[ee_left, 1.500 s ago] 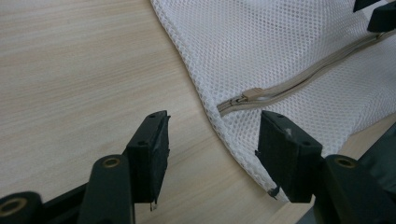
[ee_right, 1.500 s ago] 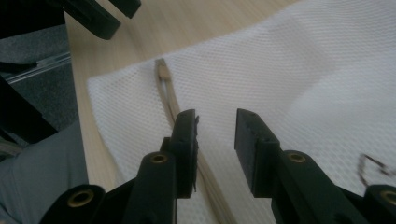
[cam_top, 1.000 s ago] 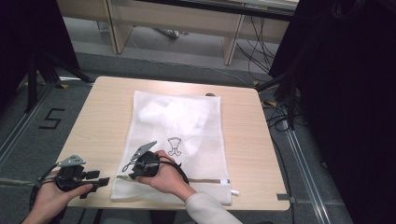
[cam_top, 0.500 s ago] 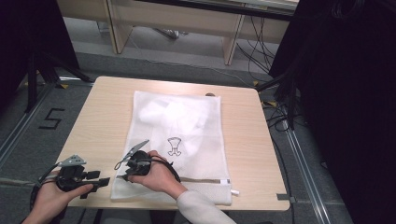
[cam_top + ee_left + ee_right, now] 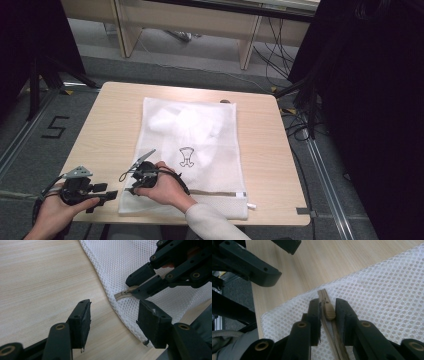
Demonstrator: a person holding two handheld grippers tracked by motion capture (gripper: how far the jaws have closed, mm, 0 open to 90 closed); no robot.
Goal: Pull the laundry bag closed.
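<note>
A white mesh laundry bag (image 5: 195, 135) lies flat on the wooden table (image 5: 110, 125), with pale clothing (image 5: 185, 122) inside and a beige zipper (image 5: 220, 193) along its near edge. At the bag's near left corner my right gripper (image 5: 134, 187) is shut on the zipper pull (image 5: 329, 311), one jaw on each side of it in the right gripper view (image 5: 328, 302). The pinched zipper end (image 5: 122, 293) also appears in the left gripper view. My left gripper (image 5: 111, 192) is open just left of that corner, with bare wood and the bag's edge (image 5: 120, 315) between its jaws.
The table's near edge (image 5: 200, 221) runs just below both hands. A black zipper tab and white tag (image 5: 250, 205) sit at the bag's near right corner. Grey floor with a taped "5" (image 5: 55, 127) lies to the left, cables (image 5: 300, 125) to the right.
My right gripper has slid left along the zipper line to the bag's near left corner. The left gripper has stayed in place.
</note>
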